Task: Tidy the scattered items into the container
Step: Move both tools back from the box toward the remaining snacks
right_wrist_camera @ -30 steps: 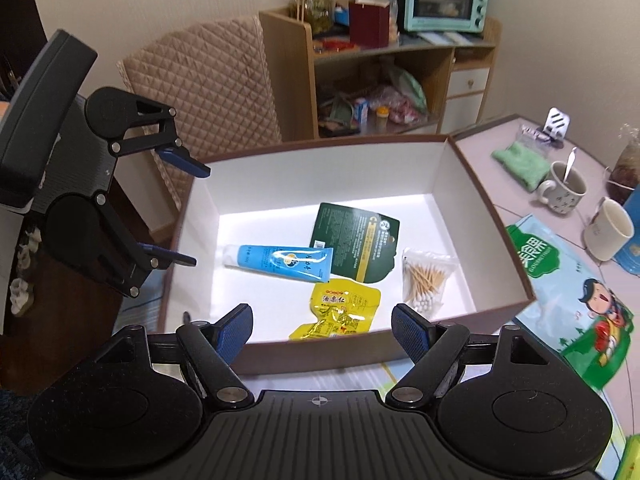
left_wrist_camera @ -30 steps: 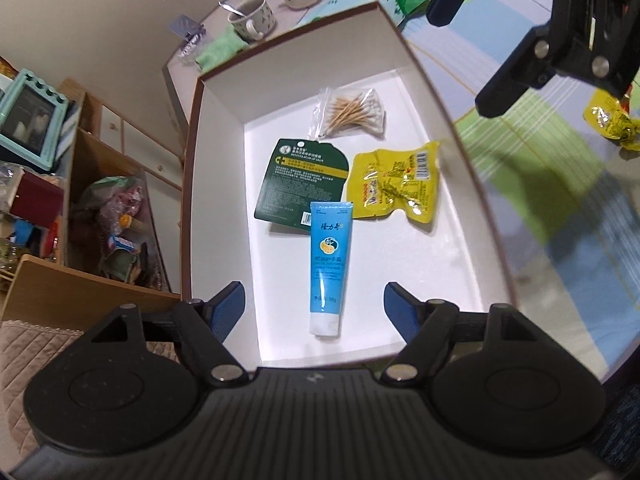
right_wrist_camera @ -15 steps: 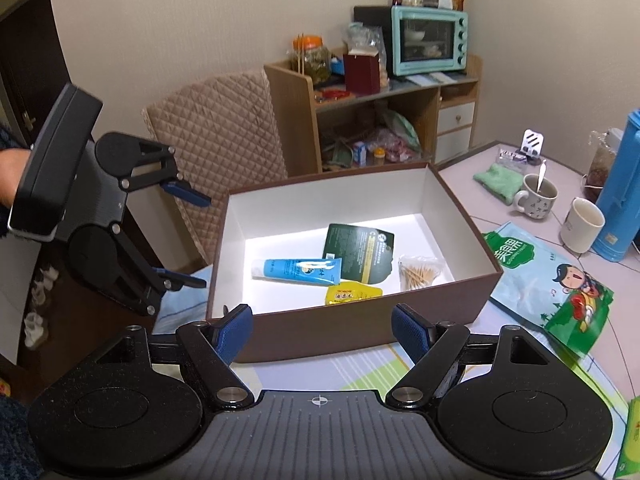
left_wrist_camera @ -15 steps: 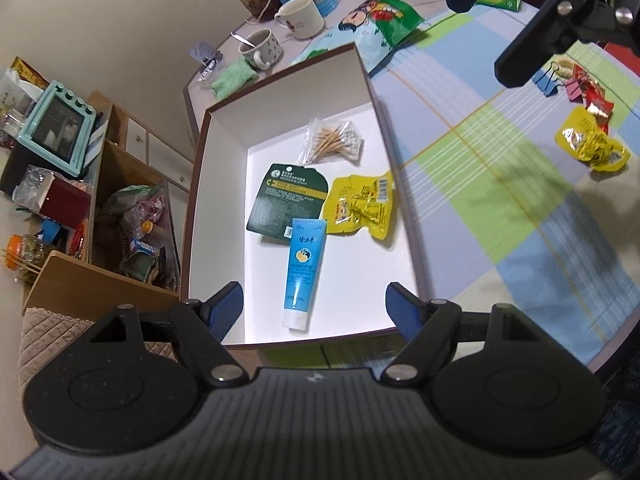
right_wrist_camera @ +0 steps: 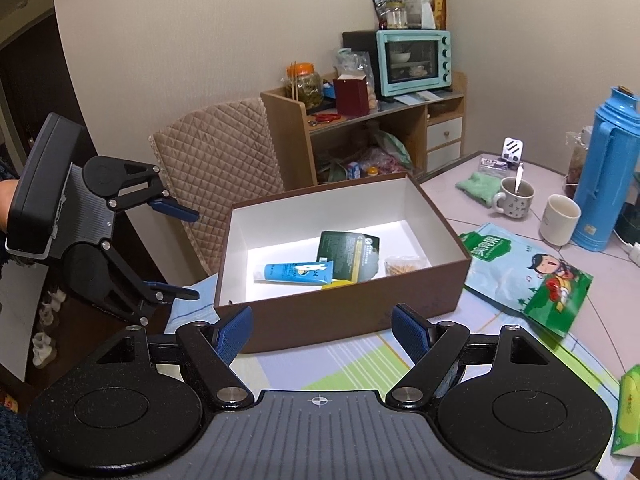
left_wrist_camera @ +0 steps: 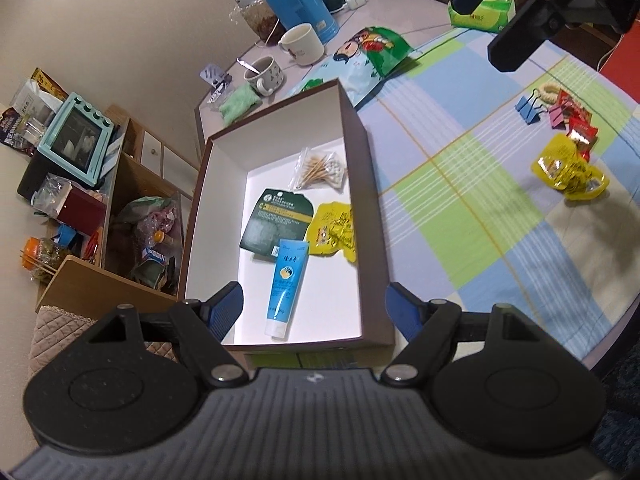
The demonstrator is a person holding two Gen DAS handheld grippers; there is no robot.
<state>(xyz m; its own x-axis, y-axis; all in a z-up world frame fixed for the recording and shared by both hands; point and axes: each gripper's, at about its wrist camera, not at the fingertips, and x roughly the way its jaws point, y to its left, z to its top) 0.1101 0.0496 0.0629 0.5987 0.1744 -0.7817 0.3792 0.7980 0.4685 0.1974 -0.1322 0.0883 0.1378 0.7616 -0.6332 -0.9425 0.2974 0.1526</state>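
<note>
Blue-padded left gripper (left_wrist_camera: pixel 314 306) hangs over the near end of the box (left_wrist_camera: pixel 372 216), jaws spread wide, nothing in them. Right gripper (right_wrist_camera: pixel 322 328) is just as wide open and empty, in front of the box's long side. Inside, the blue tube (left_wrist_camera: pixel 288 284) lies lengthwise, white cap toward the left gripper. Next come a dark green packet (left_wrist_camera: pixel 276 222), a yellow pouch (left_wrist_camera: pixel 334 230) and bagged cotton swabs (left_wrist_camera: pixel 320 168). Well off on the checked cloth (left_wrist_camera: pixel 480 208) sit another yellow pouch (left_wrist_camera: pixel 568 172) and binder clips (left_wrist_camera: pixel 530 108).
</note>
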